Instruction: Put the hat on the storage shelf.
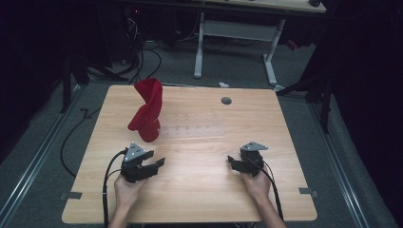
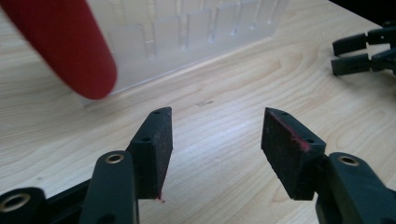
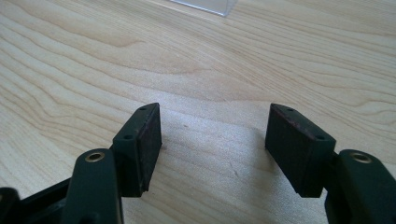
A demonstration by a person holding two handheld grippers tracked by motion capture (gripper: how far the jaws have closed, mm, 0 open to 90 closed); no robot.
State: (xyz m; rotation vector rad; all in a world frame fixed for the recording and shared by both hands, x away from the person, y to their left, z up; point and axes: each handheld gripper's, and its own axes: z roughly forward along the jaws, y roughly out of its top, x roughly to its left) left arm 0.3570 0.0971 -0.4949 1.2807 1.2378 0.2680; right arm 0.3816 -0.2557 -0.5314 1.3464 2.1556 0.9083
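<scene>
Red cloth (image 1: 146, 112) stands draped on a clear rack (image 1: 192, 126), both grippers apart from it.

Left gripper (image 1: 158, 163) and right gripper (image 1: 231, 161) rest on the table (image 1: 199, 190), jaws wide and empty, apparently idle.

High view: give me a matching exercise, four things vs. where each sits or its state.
Things:
1. red cloth
2. clear plastic rack
3. left hand-held gripper
4. grey round cap

Places or states:
A. far right part of the table, alone
B. lying flat mid-table
C. standing in a twisted heap at the rack's left end
D. jaws apart, nothing between them

Pairs: 1-C, 2-B, 3-D, 4-A
</scene>
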